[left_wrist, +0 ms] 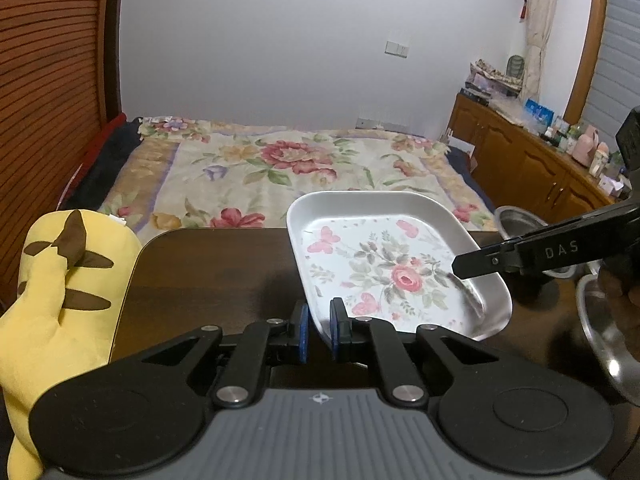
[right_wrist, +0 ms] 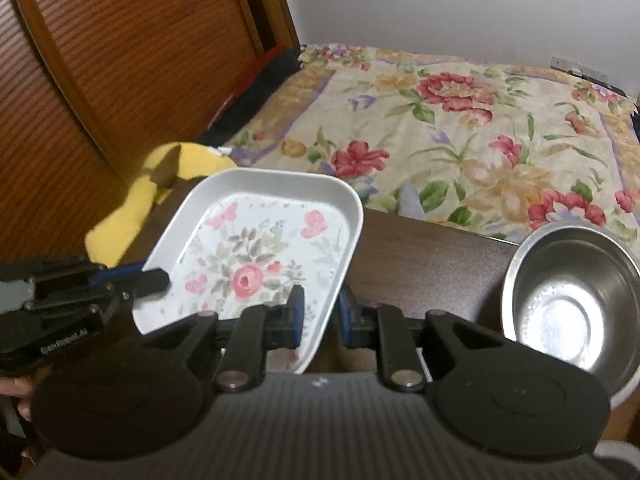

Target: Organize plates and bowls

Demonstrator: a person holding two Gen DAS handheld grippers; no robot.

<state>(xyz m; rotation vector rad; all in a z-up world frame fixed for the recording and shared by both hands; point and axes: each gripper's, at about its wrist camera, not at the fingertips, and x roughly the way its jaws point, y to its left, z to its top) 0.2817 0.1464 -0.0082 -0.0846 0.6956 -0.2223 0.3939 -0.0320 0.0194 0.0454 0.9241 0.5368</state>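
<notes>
A white square plate with a pink flower print [left_wrist: 384, 264] [right_wrist: 256, 252] is tilted above the dark wooden table [left_wrist: 216, 276]. My left gripper [left_wrist: 319, 330] straddles the plate's near left rim, jaws close together on it. My right gripper [right_wrist: 320, 316] straddles the plate's right rim, its jaws a little apart with the rim between them. The right gripper's finger [left_wrist: 520, 254] shows over the plate's right side. A steel bowl [right_wrist: 572, 300] stands on the table to the right, with a second steel bowl [left_wrist: 608, 328] near it.
A yellow plush toy [left_wrist: 56, 300] lies at the table's left edge. A bed with a floral cover [left_wrist: 288, 172] is just behind the table. A wooden cabinet with clutter [left_wrist: 540, 160] stands at the right.
</notes>
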